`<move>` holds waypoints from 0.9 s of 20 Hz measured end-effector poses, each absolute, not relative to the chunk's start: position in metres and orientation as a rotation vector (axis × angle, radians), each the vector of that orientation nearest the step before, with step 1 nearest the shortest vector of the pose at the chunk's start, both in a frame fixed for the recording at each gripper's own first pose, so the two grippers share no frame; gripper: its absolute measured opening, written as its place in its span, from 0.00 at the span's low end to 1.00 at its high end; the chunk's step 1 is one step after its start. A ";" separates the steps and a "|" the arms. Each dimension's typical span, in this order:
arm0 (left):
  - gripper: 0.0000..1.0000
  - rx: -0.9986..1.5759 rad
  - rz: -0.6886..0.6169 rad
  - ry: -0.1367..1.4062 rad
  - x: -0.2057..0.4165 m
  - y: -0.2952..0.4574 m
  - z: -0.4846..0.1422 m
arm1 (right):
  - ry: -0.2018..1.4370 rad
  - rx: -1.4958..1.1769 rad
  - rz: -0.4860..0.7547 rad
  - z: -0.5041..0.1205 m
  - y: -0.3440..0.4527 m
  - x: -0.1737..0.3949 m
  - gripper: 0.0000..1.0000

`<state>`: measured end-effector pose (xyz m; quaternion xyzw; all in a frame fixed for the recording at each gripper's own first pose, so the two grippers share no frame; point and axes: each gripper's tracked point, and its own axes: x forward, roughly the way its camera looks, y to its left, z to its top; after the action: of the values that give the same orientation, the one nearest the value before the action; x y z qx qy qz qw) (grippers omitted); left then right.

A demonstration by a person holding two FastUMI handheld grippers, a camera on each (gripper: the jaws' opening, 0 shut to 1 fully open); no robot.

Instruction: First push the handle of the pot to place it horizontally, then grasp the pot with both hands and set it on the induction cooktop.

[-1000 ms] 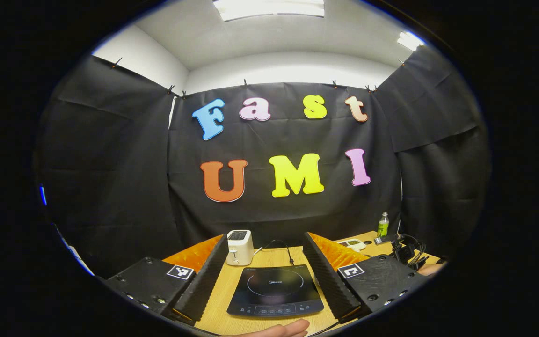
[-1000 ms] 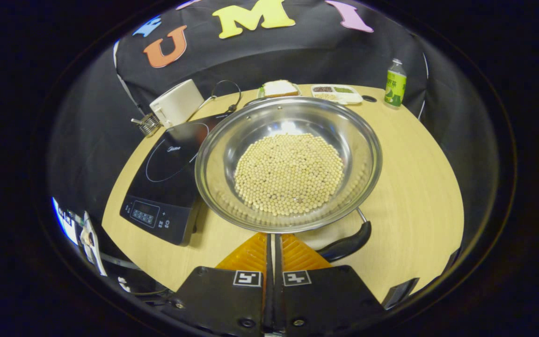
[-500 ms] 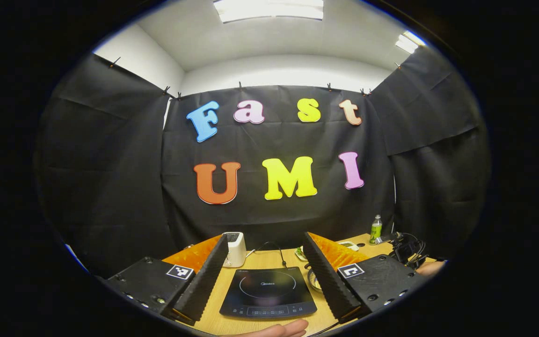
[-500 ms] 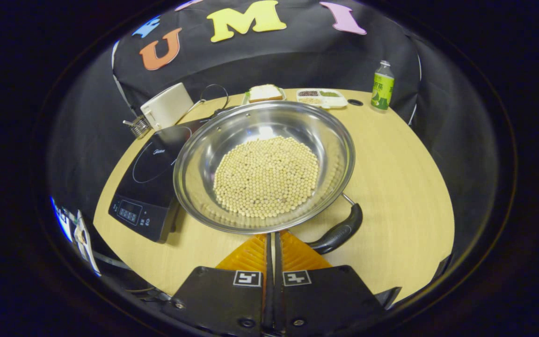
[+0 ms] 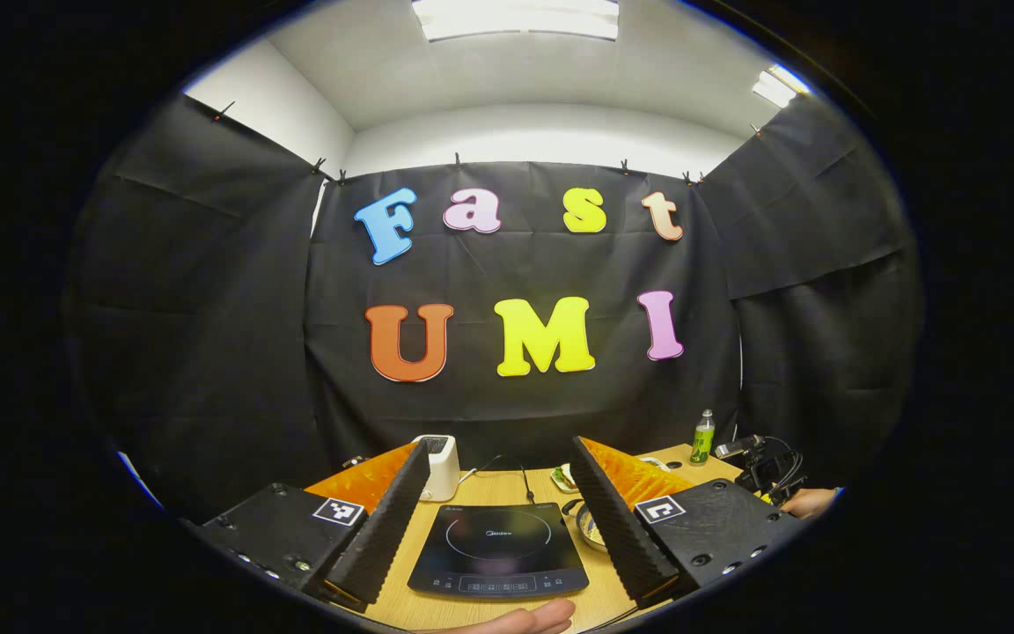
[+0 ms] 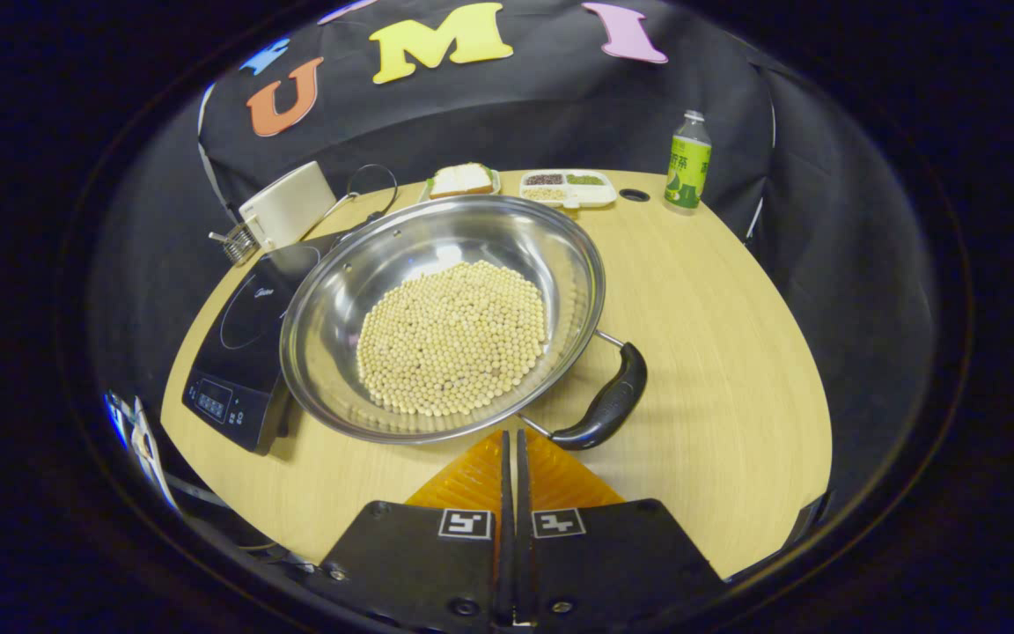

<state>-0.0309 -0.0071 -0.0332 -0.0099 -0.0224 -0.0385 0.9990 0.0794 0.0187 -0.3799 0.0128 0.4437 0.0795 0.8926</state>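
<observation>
On the desk (image 6: 718, 352), the pot (image 6: 441, 317) of pale beans is seen beside the induction cooktop (image 6: 243, 352), its rim overlapping the cooktop's edge, its black handle (image 6: 604, 409) angled toward the right gripper (image 6: 511, 445). That gripper's fingers are pressed together just short of the pot, empty. The left gripper (image 5: 500, 493) is held wide apart above the cooktop (image 5: 498, 550), grasping nothing.

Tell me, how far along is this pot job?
Early days. The pot of beans sits on the table, edging over the induction cooktop, not on its ring. The right gripper, fingers closed together, sits by the handle as if nudging it. The left gripper hangs open above the cooktop. Left: the two-handed lift onto the cooktop.
</observation>
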 end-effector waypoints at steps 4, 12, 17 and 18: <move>0.96 -0.041 -0.080 -0.043 -0.029 -0.009 -0.033 | 0.912 0.021 0.140 -0.380 0.000 0.094 0.04; 0.96 -0.032 -0.083 -0.025 -0.022 -0.012 -0.042 | 0.793 -0.110 0.120 -0.373 -0.040 0.141 0.04; 0.96 -0.039 -0.086 -0.010 -0.013 -0.017 -0.051 | 0.712 -0.205 0.132 -0.365 -0.049 0.166 0.04; 0.96 -0.042 -0.089 -0.006 -0.009 -0.019 -0.053 | 0.709 -0.204 0.132 -0.365 -0.049 0.169 0.04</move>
<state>-0.0092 -0.0186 -0.0529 -0.0209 -0.0028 -0.0446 0.9988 0.1691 -0.0488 -0.3651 -0.0994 0.3463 0.0643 0.9306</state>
